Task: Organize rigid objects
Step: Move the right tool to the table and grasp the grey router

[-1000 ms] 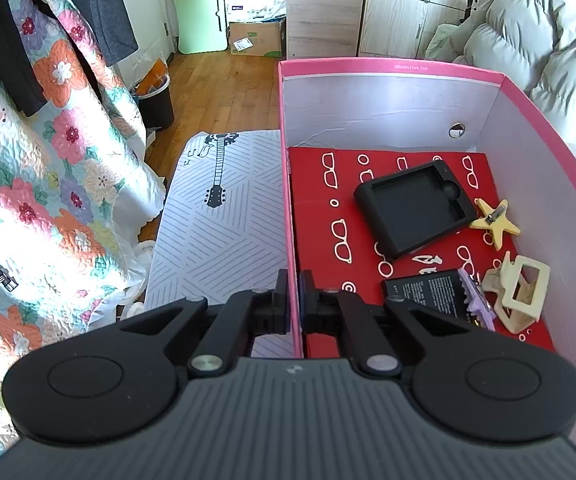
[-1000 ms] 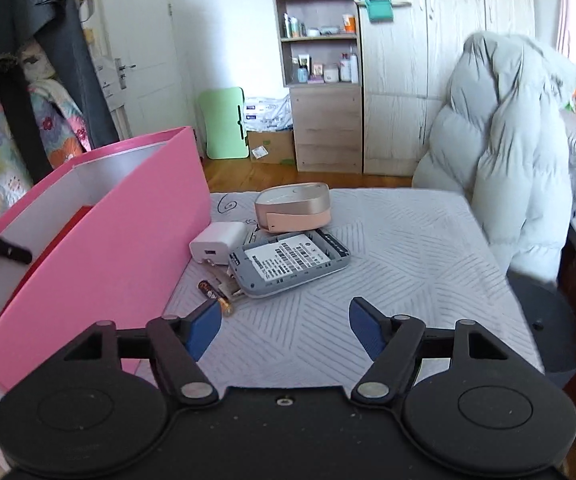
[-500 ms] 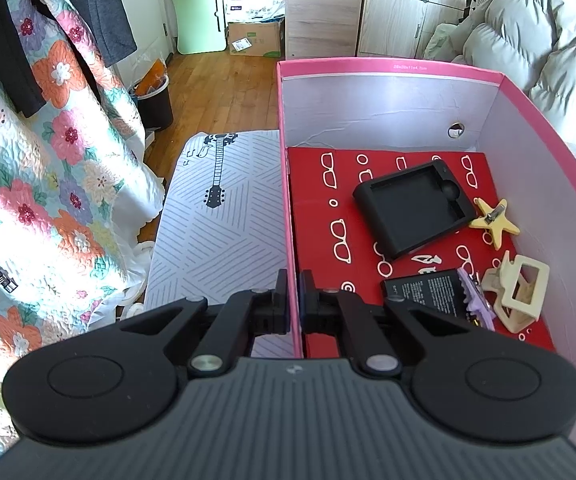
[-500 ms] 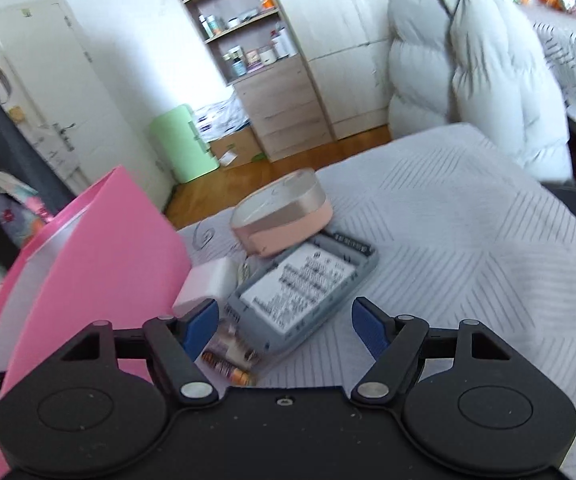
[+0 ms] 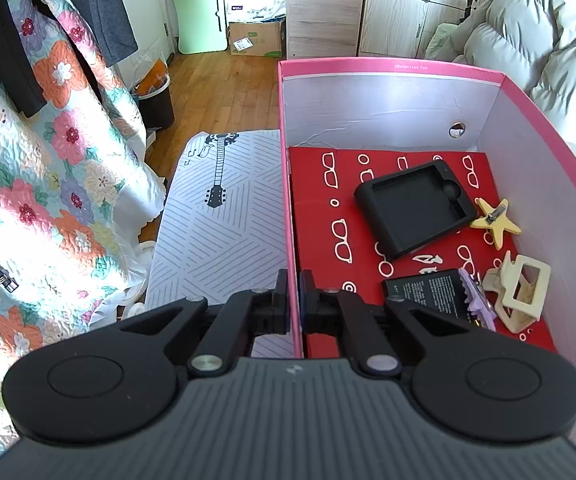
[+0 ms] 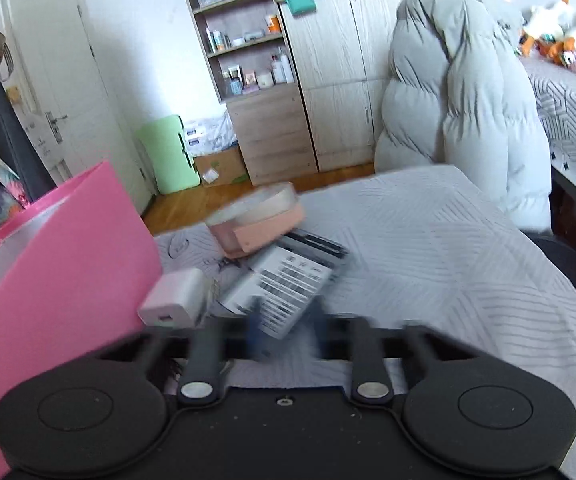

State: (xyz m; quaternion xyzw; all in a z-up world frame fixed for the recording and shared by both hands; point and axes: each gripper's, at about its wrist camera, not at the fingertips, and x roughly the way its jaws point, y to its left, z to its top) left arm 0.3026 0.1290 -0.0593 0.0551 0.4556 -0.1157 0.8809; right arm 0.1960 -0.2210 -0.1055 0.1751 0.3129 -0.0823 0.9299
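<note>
The left gripper point(image 5: 294, 300) is seen clamped on the near-left wall of the pink box point(image 5: 388, 66), one finger outside and one inside, with the wall pinched between the pads. To its left, a floral quilt point(image 5: 48, 184) is draped, and a white striped bedcover point(image 5: 228, 236) with a guitar print is spread beside the box. Inside the box, on the red glasses-patterned floor, a black tray point(image 5: 412, 208) is laid near the middle; to its right a yellow star clip point(image 5: 496, 222) is touching its corner. Nearer the camera, a black battery point(image 5: 428, 292), a purple clip point(image 5: 476, 300) and a cream claw clip point(image 5: 522, 294) are lined up side by side.

In the right wrist view, the right gripper point(image 6: 286, 338) is blurred, its jaws closing around the near end of a grey labelled device point(image 6: 284, 284) on the bedcover; contact cannot be told. A white charger point(image 6: 176, 300) is placed to the left against the box, and a pink round case point(image 6: 256, 220) is resting behind, on the device's far edge.
</note>
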